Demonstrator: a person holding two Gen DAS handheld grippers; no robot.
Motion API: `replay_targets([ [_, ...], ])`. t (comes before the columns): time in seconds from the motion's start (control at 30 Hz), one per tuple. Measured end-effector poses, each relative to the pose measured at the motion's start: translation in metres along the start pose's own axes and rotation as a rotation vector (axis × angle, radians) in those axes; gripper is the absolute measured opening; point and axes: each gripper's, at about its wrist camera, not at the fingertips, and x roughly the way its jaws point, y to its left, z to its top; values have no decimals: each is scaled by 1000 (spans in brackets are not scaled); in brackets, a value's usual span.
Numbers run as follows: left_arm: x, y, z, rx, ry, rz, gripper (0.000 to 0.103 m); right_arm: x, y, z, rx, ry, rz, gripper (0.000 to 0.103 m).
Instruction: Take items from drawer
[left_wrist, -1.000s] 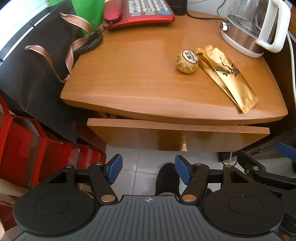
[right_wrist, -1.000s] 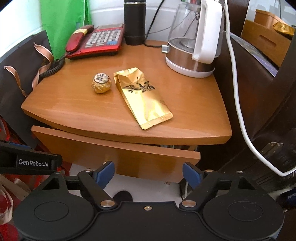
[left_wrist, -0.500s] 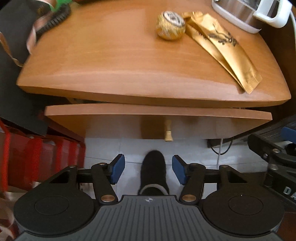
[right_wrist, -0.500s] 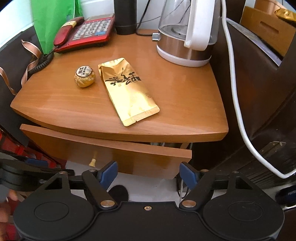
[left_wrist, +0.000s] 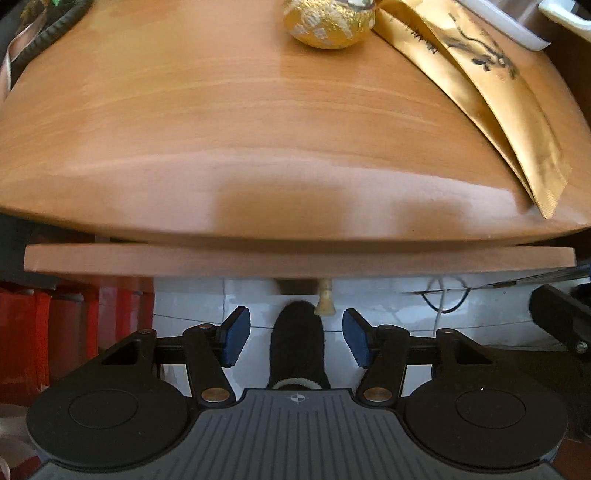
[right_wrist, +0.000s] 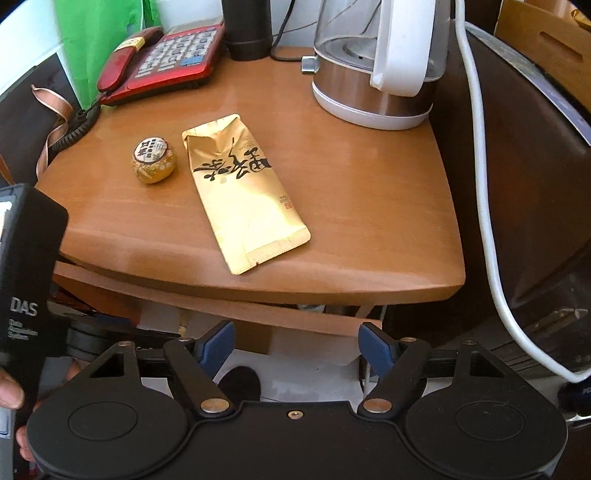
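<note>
Below the curved front edge of the table (left_wrist: 258, 122), the drawer (left_wrist: 295, 259) juts out just a little, its front board showing as a thin strip under the tabletop. A small pale knob (left_wrist: 324, 301) hangs from the middle of that board. The left gripper (left_wrist: 295, 338) points steeply down in front of it, blue pads apart; its jaws have just been closing a little, yet they are wide and grip nothing, with the knob just above the gap and a dark slipper (left_wrist: 297, 343) on the pale floor tiles seen between them. What lies inside the drawer cannot be seen.

On the tabletop a round gold ball (right_wrist: 154, 160) sits just beside a flat gold packet (right_wrist: 243, 192) with black brush lettering, the packet's sealed end near the front edge. Behind them stand a red phone (right_wrist: 162, 62) with its coiled cord trailing off the left side, a black cup (right_wrist: 246, 29), and a glass kettle (right_wrist: 373, 66) with a white handle on a steel base. A white cable (right_wrist: 484, 206) runs down the right side.

The right gripper (right_wrist: 295, 349) is off to the right front of the table, jaws wide and empty, the drawer's right corner above the gap. At the left of its view, fingers (right_wrist: 9, 391) wrap the black body of the other gripper.
</note>
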Motion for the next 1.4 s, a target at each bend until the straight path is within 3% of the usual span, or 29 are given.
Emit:
replay_targets([
  [0.3,25,-1,9,-24,59,-14,57,2,-8,10,9,10,16,72],
  [0.37,30,-1,10,-30,72,-20,50,4,-7,11,4,14,17,72],
  [0.6,44,-3,11,-44,106,-27,40,11,-8,17,-5,33,24,72],
  [0.73,52,-1,10,-62,123,-41,21,12,-12,17,5,39,30,72],
  [0.87,57,-1,8,-78,140,-22,14,14,-11,18,-6,43,29,72],
  [1.4,61,1,-25,-60,141,19,13,18,-14,17,-30,68,50,72],
])
